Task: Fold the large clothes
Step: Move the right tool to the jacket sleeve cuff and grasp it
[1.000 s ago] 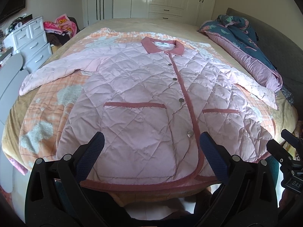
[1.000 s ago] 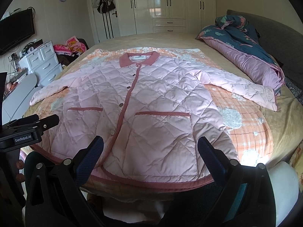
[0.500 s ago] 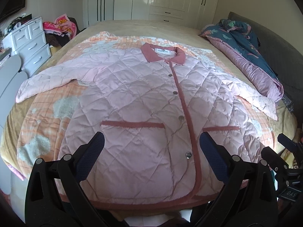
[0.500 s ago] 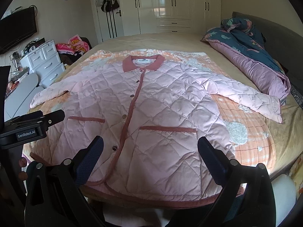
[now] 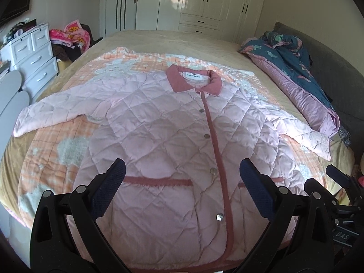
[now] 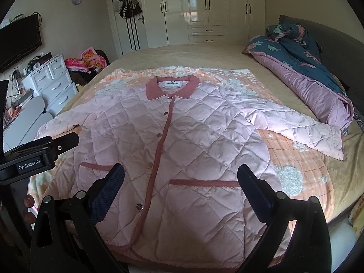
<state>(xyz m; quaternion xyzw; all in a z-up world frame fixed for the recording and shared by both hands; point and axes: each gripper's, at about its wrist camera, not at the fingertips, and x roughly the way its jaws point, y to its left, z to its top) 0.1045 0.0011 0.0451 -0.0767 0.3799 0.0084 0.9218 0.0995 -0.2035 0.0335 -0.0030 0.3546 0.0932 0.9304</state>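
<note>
Pink quilted button-front jacket [image 5: 173, 141] with rose collar: spread flat, sleeves out, filling frame centre on the patterned bed [image 5: 56, 150]. Left gripper [image 5: 182, 177] and right gripper [image 6: 180, 177]: jaws wide, empty, above its hem at lower frame.

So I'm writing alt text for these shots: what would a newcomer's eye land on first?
A pink quilted jacket lies spread flat, buttoned, across the middle of the bed, sleeves out to both sides. Along the bed's right edge sits a bunched blue and purple quilt. At the bottom of each view an open black gripper frames the hem: left gripper, right gripper.
</note>
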